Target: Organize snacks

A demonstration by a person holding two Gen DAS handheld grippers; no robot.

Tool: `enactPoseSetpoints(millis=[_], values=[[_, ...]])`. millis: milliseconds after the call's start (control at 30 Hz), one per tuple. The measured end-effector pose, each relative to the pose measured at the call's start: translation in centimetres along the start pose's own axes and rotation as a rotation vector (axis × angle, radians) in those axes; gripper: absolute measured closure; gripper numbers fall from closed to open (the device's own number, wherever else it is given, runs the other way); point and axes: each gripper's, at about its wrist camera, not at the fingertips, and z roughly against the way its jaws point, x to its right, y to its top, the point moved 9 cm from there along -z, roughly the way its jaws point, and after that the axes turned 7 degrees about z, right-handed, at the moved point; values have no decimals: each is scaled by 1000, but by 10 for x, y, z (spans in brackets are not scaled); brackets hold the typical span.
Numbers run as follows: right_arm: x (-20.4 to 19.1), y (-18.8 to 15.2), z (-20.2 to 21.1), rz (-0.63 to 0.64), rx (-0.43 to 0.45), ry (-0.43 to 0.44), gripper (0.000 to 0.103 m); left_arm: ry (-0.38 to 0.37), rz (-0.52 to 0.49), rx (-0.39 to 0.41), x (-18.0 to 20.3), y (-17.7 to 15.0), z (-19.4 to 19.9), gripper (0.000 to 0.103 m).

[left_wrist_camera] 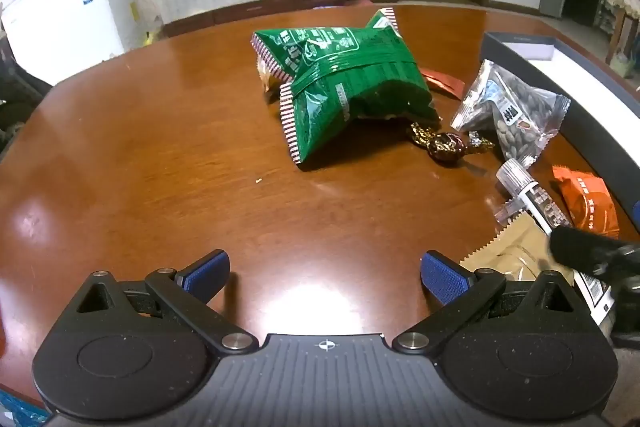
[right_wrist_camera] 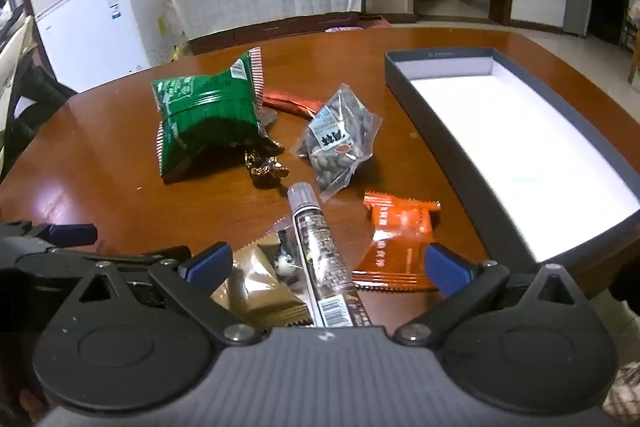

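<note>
Clearly, nothing is packed yet: the grey box (right_wrist_camera: pixel 436 107) with its white floor stands bare at the right of the wooden table (right_wrist_camera: pixel 100 155), and all the snacks lie loose to its left.

Both tongs are spread wide and grasp nothing. The left gripper (left_wrist_camera: pixel 325 275) hangs over bare tabletop, well short of the green snack bag (left_wrist_camera: pixel 340 83). The right gripper (right_wrist_camera: pixel 328 263) tilts down over the near cluster, with the clear tube-shaped packet (right_wrist_camera: pixel 316 243) lying lengthwise between its fingers, untouched as far as the view shows. A tan sachet (right_wrist_camera: pixel 256 291) lies partly under that tube on its left, and an orange sachet (right_wrist_camera: pixel 396 239) lies just to its right, near the box wall.

Further off sit a clear bag of dark nuts (right_wrist_camera: pixel 340 139), a foil-wrapped candy (right_wrist_camera: pixel 266 167) at the green bag's open mouth, and a red wrapper (right_wrist_camera: pixel 292 103) behind.

Handling, as I judge it: the tube looks light, fairly stiff and glossy, so it may roll or slip; pinching it across the middle seems safest. The sachets are thin, soft and flat; a crimped edge gives the best purchase. The green bag looks puffy, crinkly and open at one end, so it should be taken near the sealed striped seam to keep the contents in. The nut bag is slack and will sag.
</note>
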Motion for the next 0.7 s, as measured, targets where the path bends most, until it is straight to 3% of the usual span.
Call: enactPoseSetpoints(millis=[167, 333, 700], values=[[12, -3, 18, -7, 19, -7, 0, -8, -12, -2, 4, 0, -1, 0], [12, -13, 6, -66, -52, 54, 0, -11, -23, -1, 7, 0, -1, 0], [2, -9, 0, -62, -42, 82, 0, -23, -41, 11, 12, 2, -3, 0]])
